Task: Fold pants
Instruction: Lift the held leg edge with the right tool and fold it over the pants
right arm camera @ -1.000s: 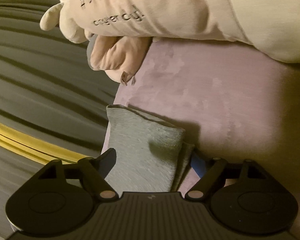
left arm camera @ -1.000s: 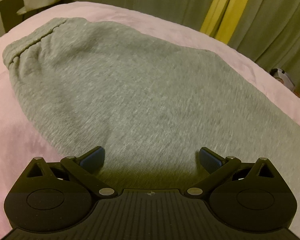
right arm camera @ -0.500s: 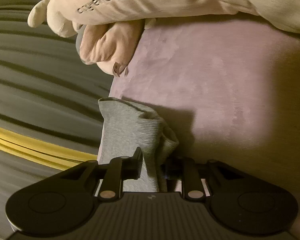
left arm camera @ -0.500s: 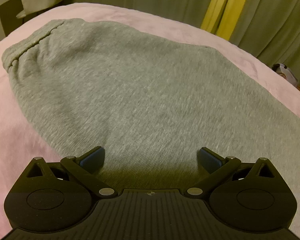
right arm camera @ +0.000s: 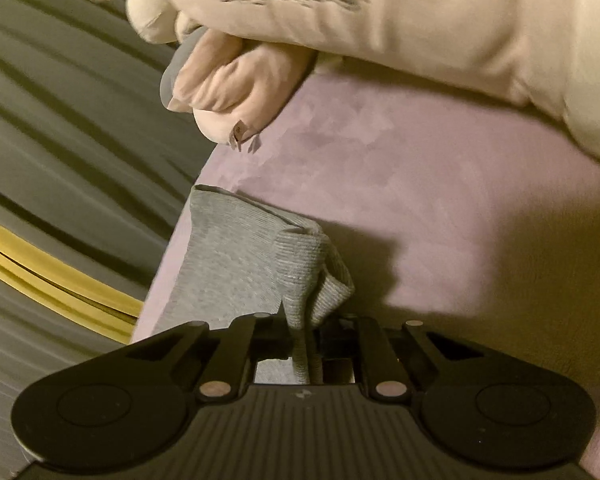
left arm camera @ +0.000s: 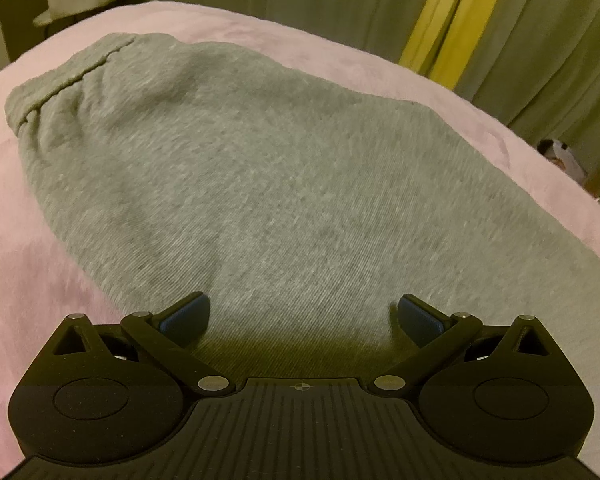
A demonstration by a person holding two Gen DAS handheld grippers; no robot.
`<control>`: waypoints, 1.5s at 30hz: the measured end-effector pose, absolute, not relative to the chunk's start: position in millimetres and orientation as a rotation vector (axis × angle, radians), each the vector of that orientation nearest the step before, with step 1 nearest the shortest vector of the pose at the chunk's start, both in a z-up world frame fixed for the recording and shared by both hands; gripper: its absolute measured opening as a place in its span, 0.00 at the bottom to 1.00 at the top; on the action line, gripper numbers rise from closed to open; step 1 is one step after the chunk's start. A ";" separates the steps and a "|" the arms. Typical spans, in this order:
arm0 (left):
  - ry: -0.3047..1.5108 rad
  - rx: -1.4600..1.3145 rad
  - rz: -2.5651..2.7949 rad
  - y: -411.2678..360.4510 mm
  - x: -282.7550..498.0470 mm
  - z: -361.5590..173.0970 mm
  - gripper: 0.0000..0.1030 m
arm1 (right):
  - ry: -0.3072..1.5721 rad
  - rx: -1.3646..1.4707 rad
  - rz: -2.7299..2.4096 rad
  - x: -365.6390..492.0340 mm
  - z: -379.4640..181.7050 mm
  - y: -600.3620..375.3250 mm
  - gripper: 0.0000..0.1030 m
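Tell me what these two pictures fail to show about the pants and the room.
- Left wrist view: the pants run under the left gripper body and off the right edge.
- Right wrist view: the cuff vanishes between the shut jaws of the right gripper.
- Lettering on the cream plush toy: blurred.

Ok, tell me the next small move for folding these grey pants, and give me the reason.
Probably lift the right gripper and carry the leg cuff toward the waistband. Its jaws are shut on the cuff's bunched fabric, so that end is already secured, while the left gripper hangs open over the flat grey pants on the pink bed cover, holding nothing.
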State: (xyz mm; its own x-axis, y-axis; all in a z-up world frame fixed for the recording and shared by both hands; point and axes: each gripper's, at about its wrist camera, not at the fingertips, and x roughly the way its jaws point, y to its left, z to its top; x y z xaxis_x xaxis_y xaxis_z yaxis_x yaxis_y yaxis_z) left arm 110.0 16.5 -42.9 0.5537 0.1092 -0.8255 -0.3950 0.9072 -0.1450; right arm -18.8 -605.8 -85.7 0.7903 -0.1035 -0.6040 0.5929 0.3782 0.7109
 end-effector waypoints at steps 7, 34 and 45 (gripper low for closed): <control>0.876 -0.453 0.289 28.0 87.2 -24.6 1.00 | 0.538 0.803 -0.455 12.9 -23.4 -575.9 0.09; 0.750 -0.832 0.275 79.6 34.0 -25.9 1.00 | 0.699 -0.066 0.290 74.3 -16.6 -254.0 0.11; 0.755 -0.805 0.279 77.4 34.0 -24.7 1.00 | 0.816 -0.177 0.473 64.9 -31.4 -210.6 0.19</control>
